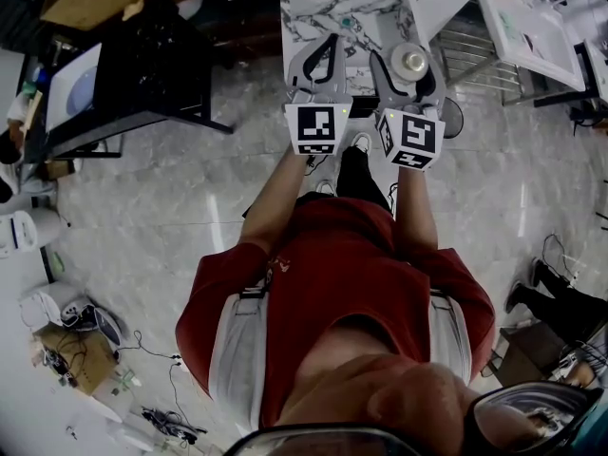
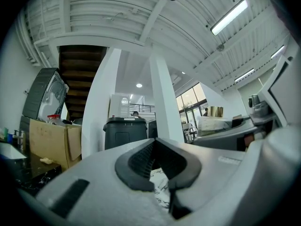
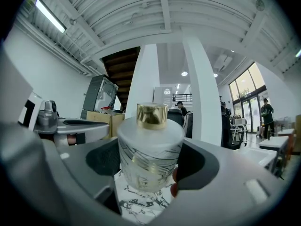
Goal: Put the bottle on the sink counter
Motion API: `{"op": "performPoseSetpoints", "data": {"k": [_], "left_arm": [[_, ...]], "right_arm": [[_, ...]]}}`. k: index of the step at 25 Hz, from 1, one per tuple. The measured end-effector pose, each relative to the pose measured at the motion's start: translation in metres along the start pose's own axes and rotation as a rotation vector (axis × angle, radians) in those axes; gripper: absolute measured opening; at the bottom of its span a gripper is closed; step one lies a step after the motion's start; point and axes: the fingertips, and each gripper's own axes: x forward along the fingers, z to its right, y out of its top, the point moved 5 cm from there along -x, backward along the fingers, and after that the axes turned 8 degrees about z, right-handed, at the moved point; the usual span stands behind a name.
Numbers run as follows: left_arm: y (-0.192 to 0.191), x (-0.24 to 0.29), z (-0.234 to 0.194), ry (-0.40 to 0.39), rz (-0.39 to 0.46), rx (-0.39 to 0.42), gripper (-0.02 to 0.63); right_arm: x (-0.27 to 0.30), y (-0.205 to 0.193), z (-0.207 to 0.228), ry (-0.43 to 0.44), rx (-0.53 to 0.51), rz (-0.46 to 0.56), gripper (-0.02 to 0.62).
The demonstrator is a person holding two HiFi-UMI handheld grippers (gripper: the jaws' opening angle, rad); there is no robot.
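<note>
The right gripper clasps the bottle upright between its fingers, so it can stand directly on the marble worktop; that seems to lie just beyond them. The left gripper has its fingers together, empty.

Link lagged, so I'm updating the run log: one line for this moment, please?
right gripper: shut on bottle, upright | left gripper: shut, empty | bottle: over marble counter, not yet released

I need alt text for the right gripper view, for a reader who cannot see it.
A frosted bottle with a gold cap fills the centre, clamped between the dark jaws of the right hand-held gripper. Below it lies a marble-patterned surface; behind are white pillars and a ribbed ceiling.
</note>
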Motion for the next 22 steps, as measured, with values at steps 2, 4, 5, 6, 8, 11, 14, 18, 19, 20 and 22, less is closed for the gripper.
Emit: {"op": "performPoseSetpoints", "data": {"k": [2, 4, 5, 6, 8, 11, 14, 18, 19, 20, 22], "left_arm": [[-0.004, 0.009, -0.001, -0.003, 0.000, 0.002, 0.003], [-0.008, 0.019, -0.001, -0.006, 0.000, 0.003, 0.003], [-0.010, 0.025, -0.001, -0.008, 0.000, 0.003, 0.003], [-0.011, 0.031, -0.001, -0.010, 0.001, 0.004, 0.003], [-0.014, 0.042, -0.001, -0.013, 0.004, 0.004, 0.003], [-0.021, 0.061, 0.001, -0.018, 0.003, 0.003, 0.003], [-0.026, 0.082, 0.003, -0.017, -0.001, 0.003, 0.003], [-0.034, 0.110, 0.003, -0.012, -0.009, 0.008, 0.003], [-0.036, 0.118, 0.003, -0.009, -0.012, 0.007, 0.003], [-0.038, 0.127, 0.003, -0.007, -0.015, 0.005, 0.003], [-0.042, 0.147, 0.005, -0.007, -0.019, 0.003, 0.003]], "right_arm": [[0.008, -0.002, 0.005, -0.001, -0.001, 0.002, 0.342], [0.016, -0.005, 0.011, -0.002, 0.000, 0.002, 0.342], [0.021, -0.006, 0.014, -0.003, 0.000, 0.003, 0.342], [0.025, -0.007, 0.017, -0.004, -0.001, 0.005, 0.342], [0.033, -0.009, 0.024, -0.007, -0.003, 0.006, 0.342], [0.046, -0.014, 0.037, -0.010, -0.006, 0.002, 0.342], [0.061, -0.019, 0.054, -0.014, -0.003, -0.004, 0.342], [0.084, -0.023, 0.074, -0.015, 0.006, -0.005, 0.342], [0.091, -0.024, 0.079, -0.012, 0.007, -0.006, 0.342], [0.097, -0.025, 0.085, -0.010, 0.009, -0.007, 0.342], [0.111, -0.028, 0.098, -0.009, 0.013, -0.009, 0.342]]}}
